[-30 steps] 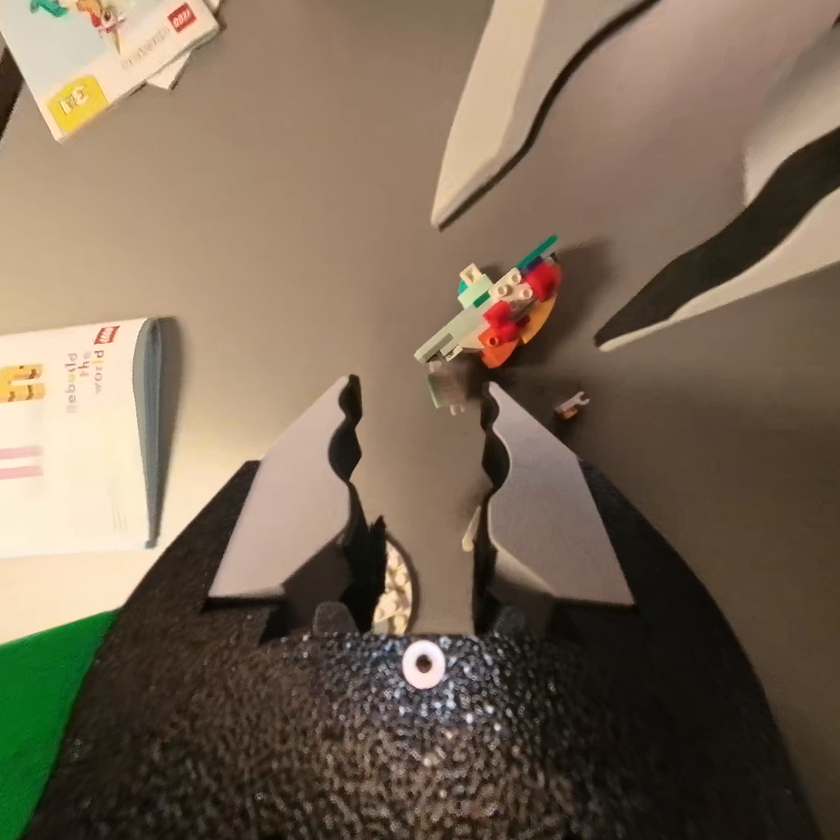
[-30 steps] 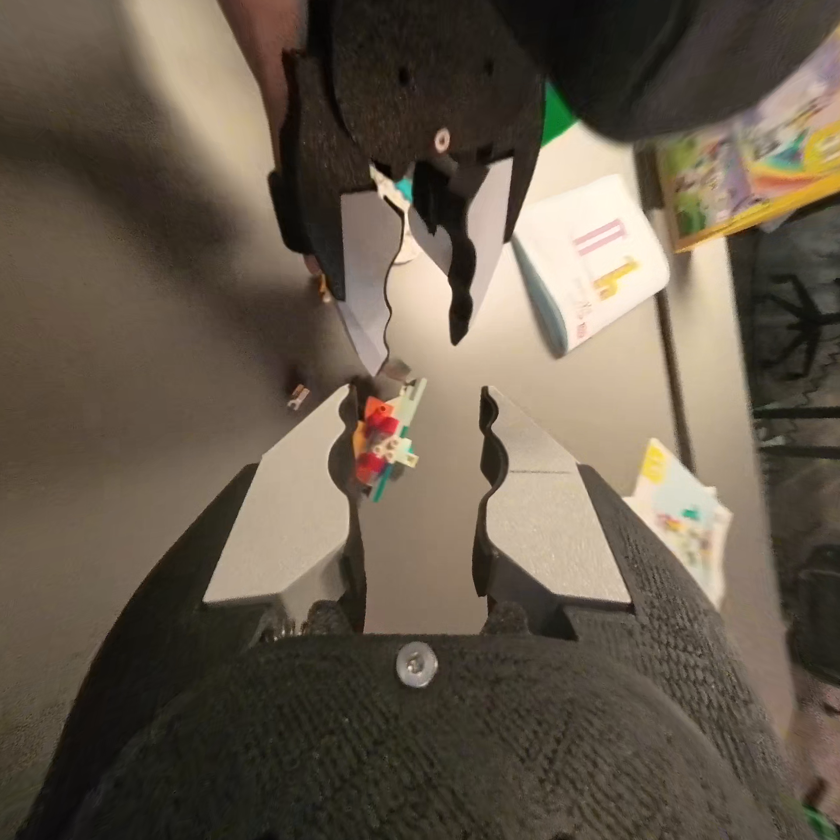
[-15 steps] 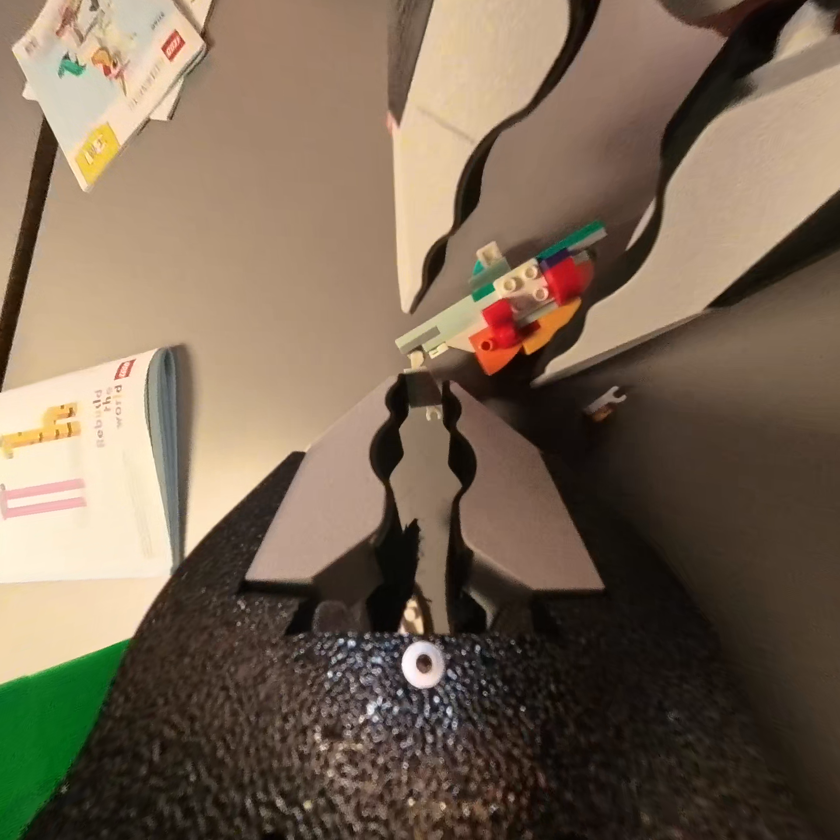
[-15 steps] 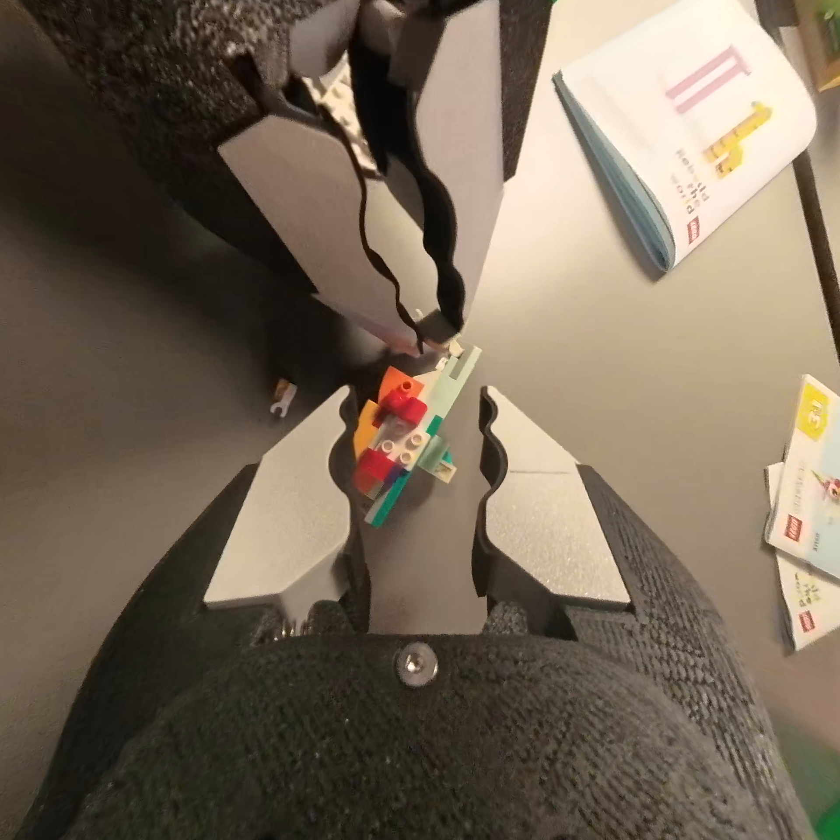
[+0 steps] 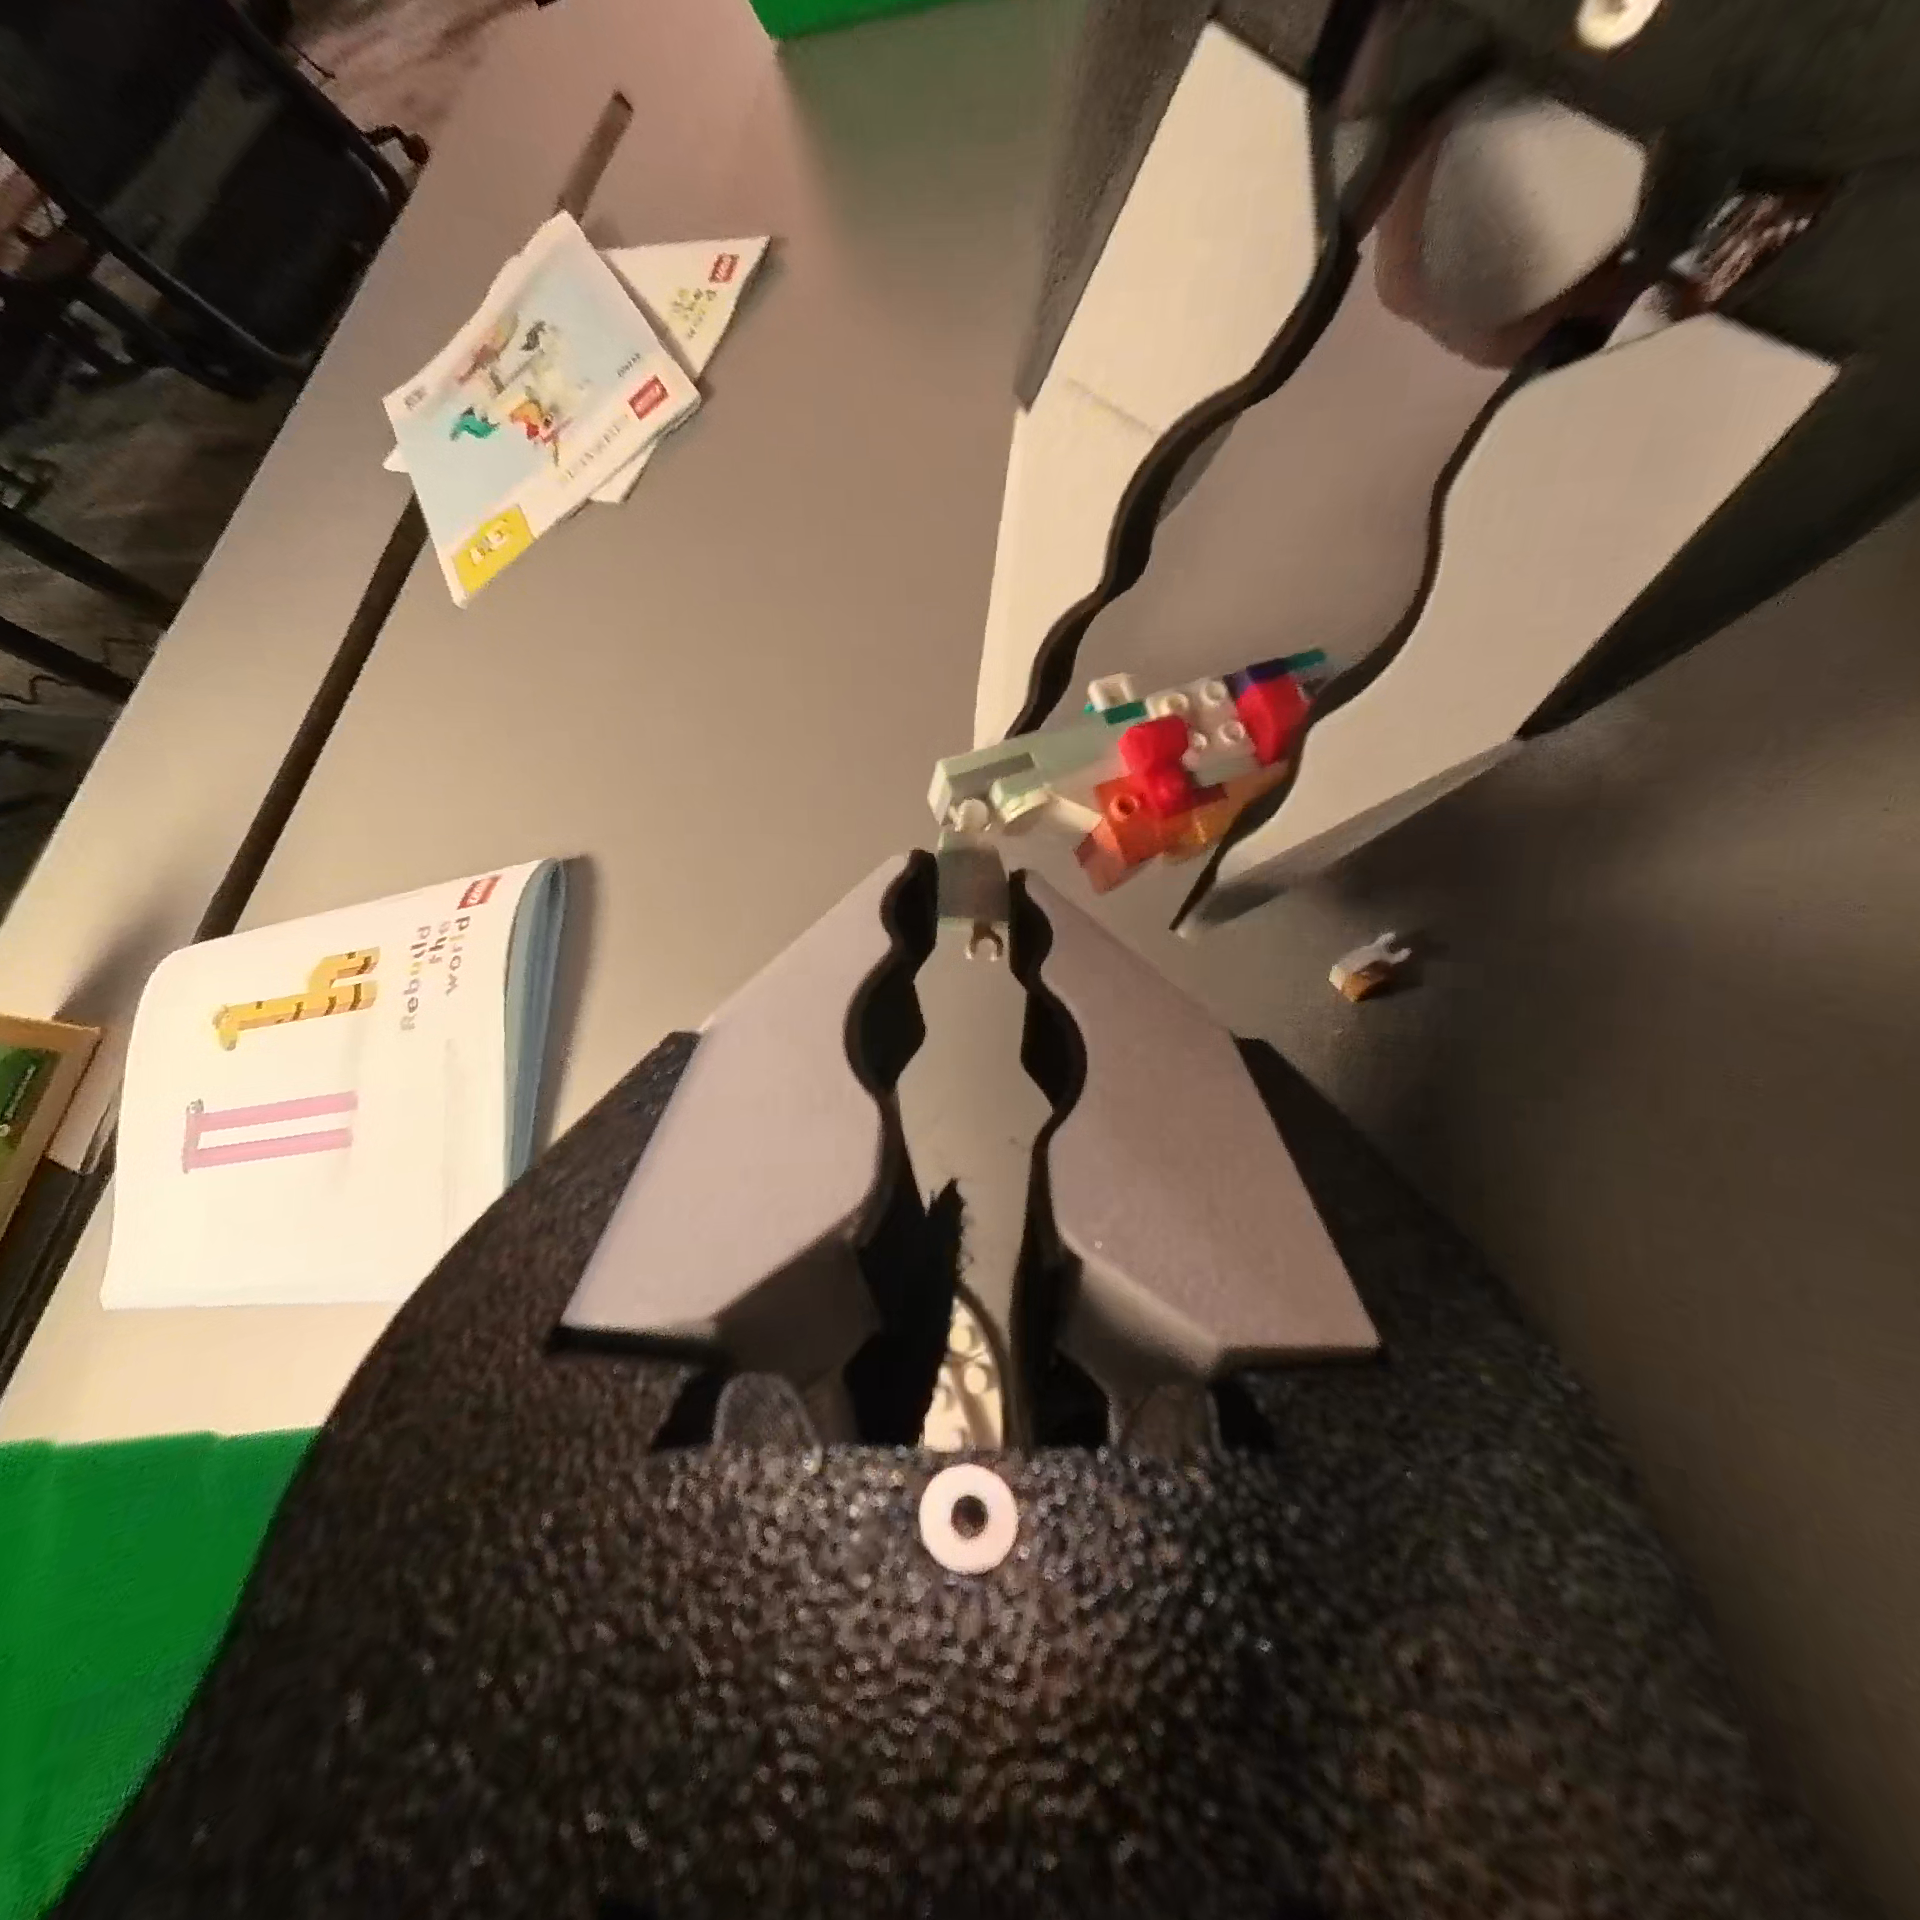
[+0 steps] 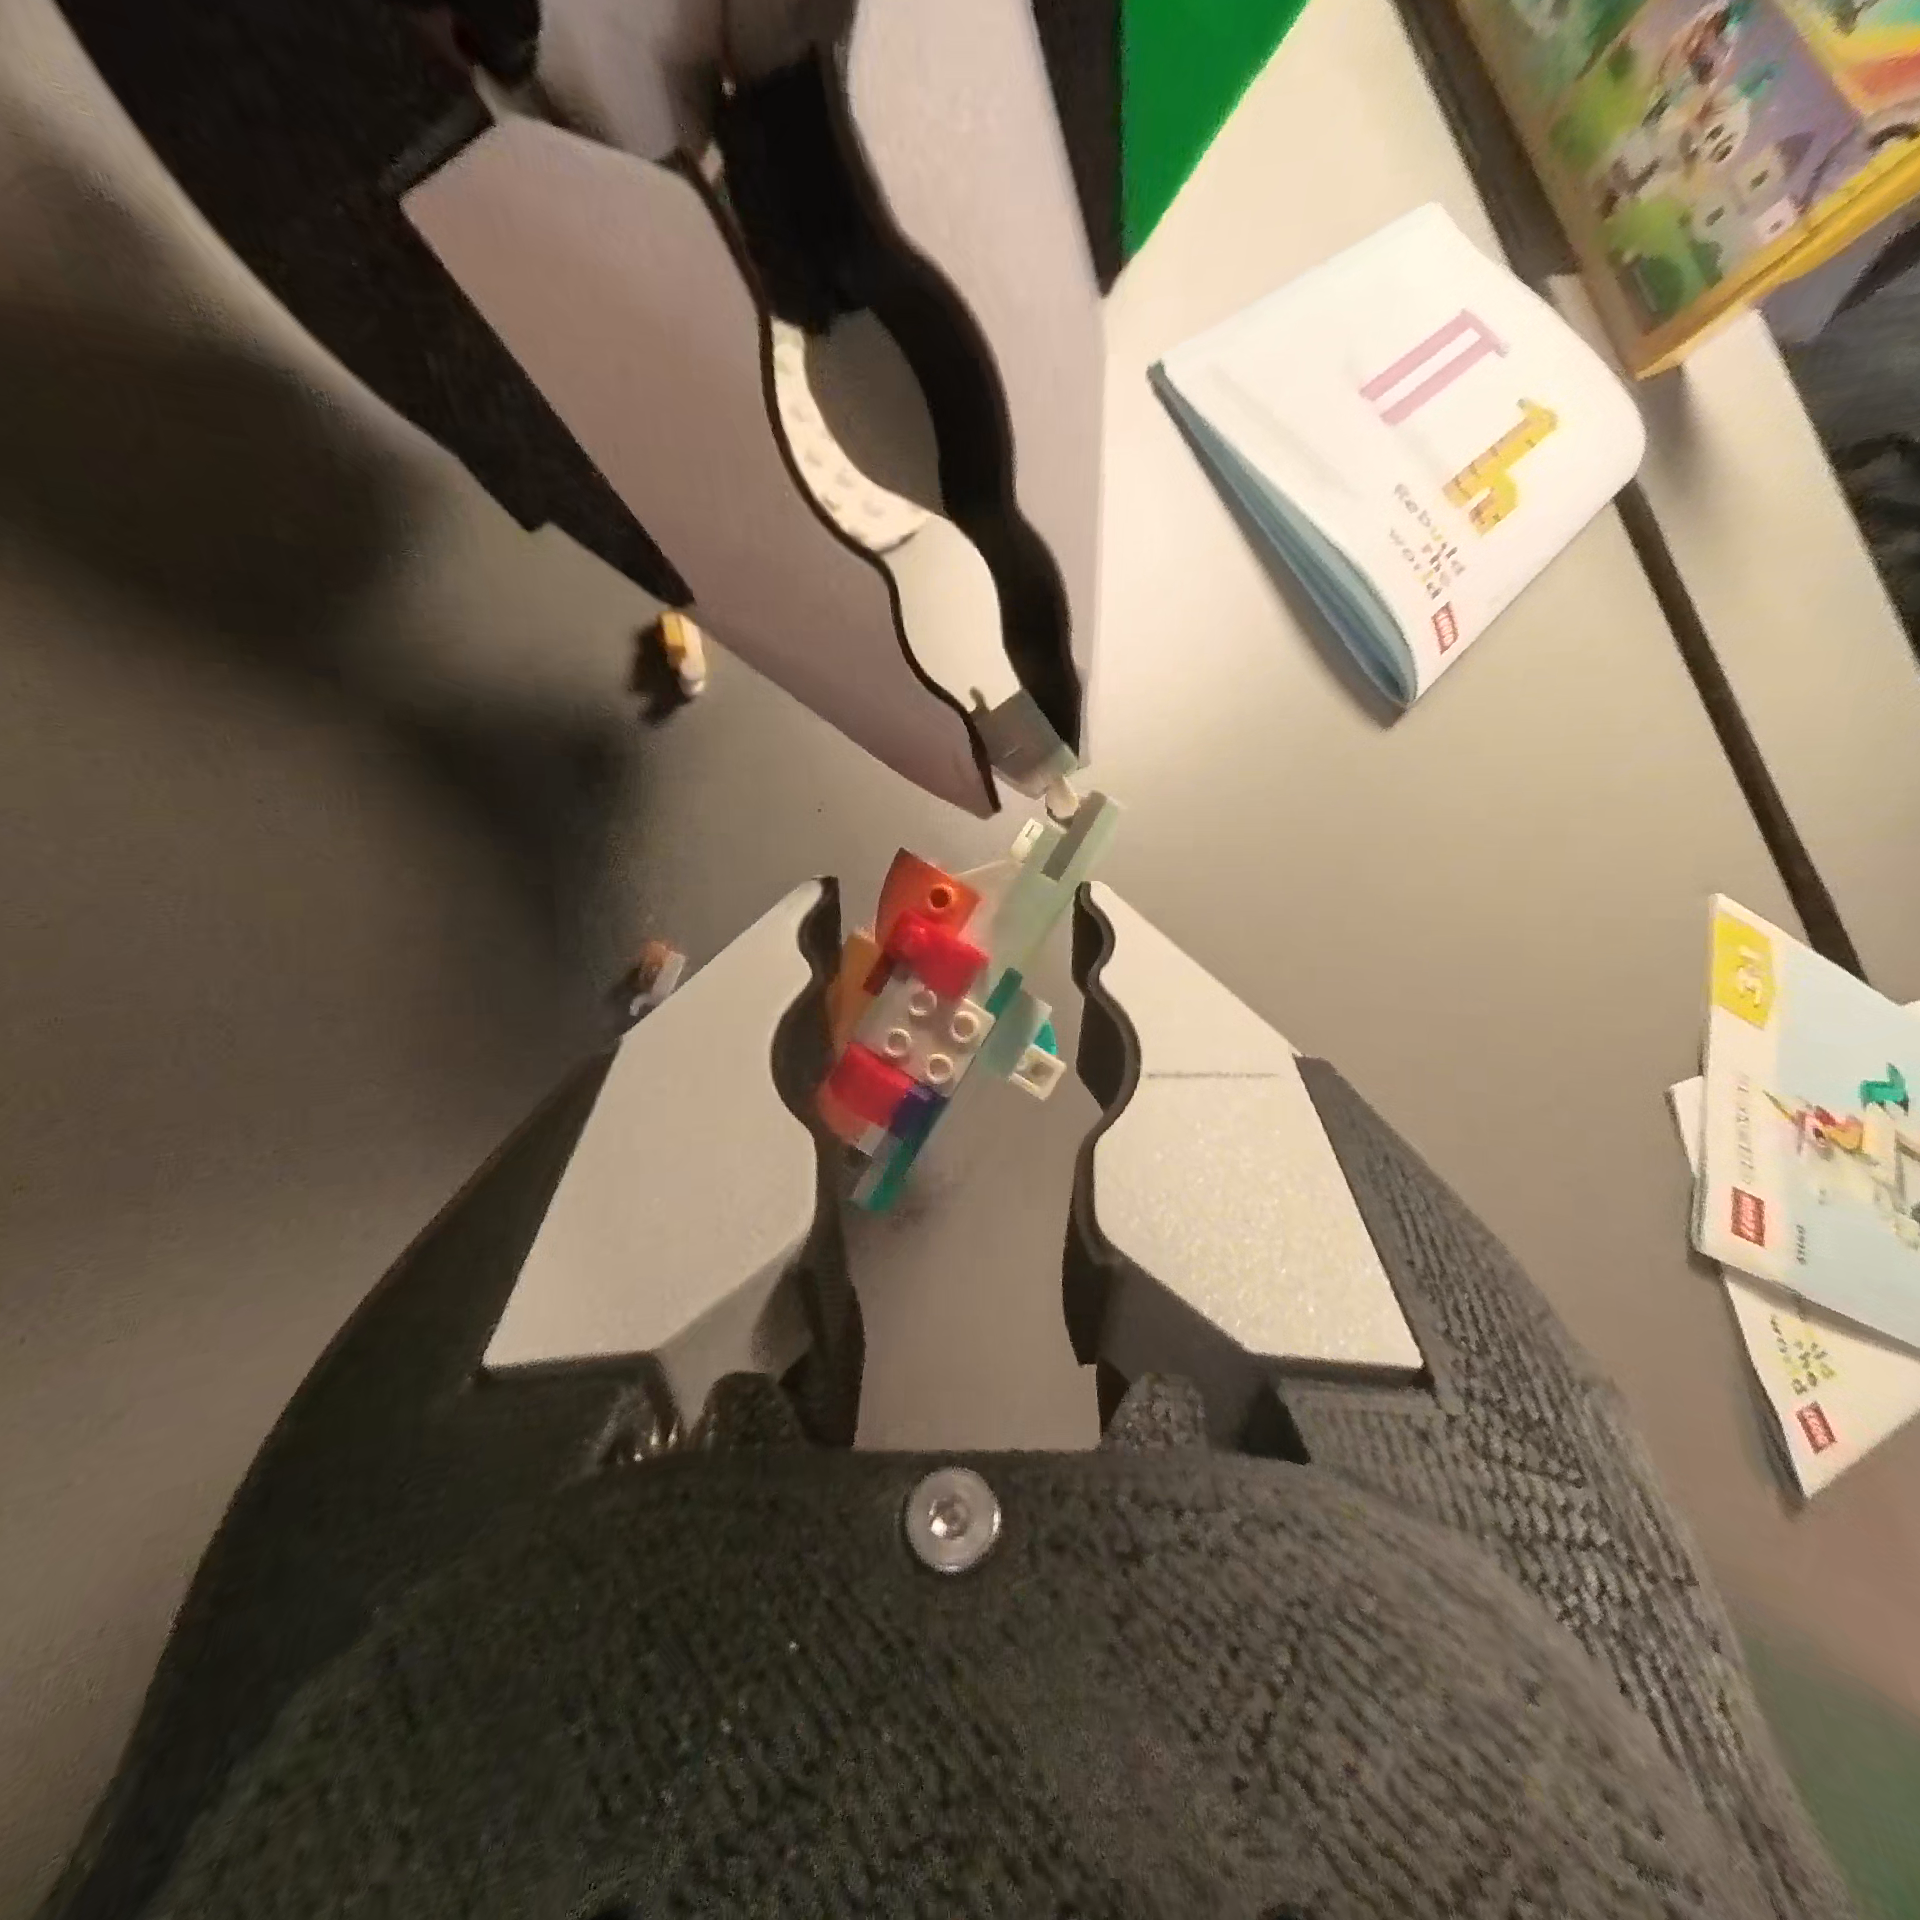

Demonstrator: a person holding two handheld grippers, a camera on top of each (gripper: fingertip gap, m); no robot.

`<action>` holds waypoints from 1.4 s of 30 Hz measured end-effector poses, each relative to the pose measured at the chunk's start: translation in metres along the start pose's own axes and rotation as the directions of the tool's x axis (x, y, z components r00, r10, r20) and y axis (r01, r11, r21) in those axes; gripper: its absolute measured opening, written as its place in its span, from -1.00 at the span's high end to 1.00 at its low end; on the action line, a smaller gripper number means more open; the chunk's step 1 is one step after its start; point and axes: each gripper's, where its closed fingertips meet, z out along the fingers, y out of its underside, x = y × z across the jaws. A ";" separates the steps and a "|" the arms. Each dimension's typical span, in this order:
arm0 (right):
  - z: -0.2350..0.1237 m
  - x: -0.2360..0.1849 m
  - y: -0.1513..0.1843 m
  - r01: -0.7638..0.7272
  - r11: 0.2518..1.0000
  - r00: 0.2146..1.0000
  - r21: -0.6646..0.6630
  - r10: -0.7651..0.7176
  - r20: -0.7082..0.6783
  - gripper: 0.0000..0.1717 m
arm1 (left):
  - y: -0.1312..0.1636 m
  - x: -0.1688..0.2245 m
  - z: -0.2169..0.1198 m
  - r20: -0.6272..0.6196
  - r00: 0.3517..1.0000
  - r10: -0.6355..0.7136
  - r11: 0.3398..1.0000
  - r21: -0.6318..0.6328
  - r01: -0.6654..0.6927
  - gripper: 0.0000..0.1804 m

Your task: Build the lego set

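Currently: both tools loaded, two parts nose to nose above the grey tabletop (image 6: pixel 1351 935).
Left tool (image 5: pixel 964 896) pinches a small grey toy brick with white clip ends (image 5: pixel 971 885); right tool (image 6: pixel 948 914) grips a multicolour brick model with pale green plate (image 6: pixel 940 1023), pads on both sides. Clip touches the plate's tip; whether it is seated, I cannot tell. In the right wrist view the model's long axis runs 7 to 1 o'clock, tip at 1. A loose tan brick (image 5: pixel 1374 964) lies nearby.

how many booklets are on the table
3: a thick white booklet left of the left gripper, and two thin booklets stacked farther back, one on top of the other. More may lie out of view.
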 end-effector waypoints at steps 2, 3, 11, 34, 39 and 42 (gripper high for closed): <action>-0.003 0.004 -0.002 0.017 1.000 0.999 0.010 -0.017 -0.029 0.54 | -0.001 -0.003 -0.002 -0.008 1.000 -0.016 1.000 0.008 0.016 0.89; -0.006 0.009 -0.001 0.033 0.999 0.998 0.003 -0.033 -0.055 0.58 | 0.000 -0.005 -0.003 -0.008 1.000 -0.017 1.000 0.008 0.017 0.89; -0.012 0.018 -0.003 0.099 0.995 0.989 0.025 -0.096 -0.110 0.58 | -0.006 -0.001 -0.003 -0.033 0.999 -0.029 0.998 0.046 0.031 0.89; -0.007 0.036 -0.002 0.300 0.946 0.901 -0.121 -0.323 -0.290 0.64 | -0.012 -0.015 -0.007 0.234 0.938 0.257 0.963 0.024 -0.270 0.89; -0.008 0.037 -0.005 0.210 0.975 0.938 -0.078 -0.223 -0.266 0.64 | -0.019 -0.018 -0.012 0.296 0.901 0.316 0.941 0.028 -0.339 0.89; -0.008 0.036 -0.007 0.186 0.981 0.949 -0.053 -0.193 -0.249 0.64 | -0.021 -0.017 -0.015 0.305 0.894 0.329 0.931 0.052 -0.361 0.89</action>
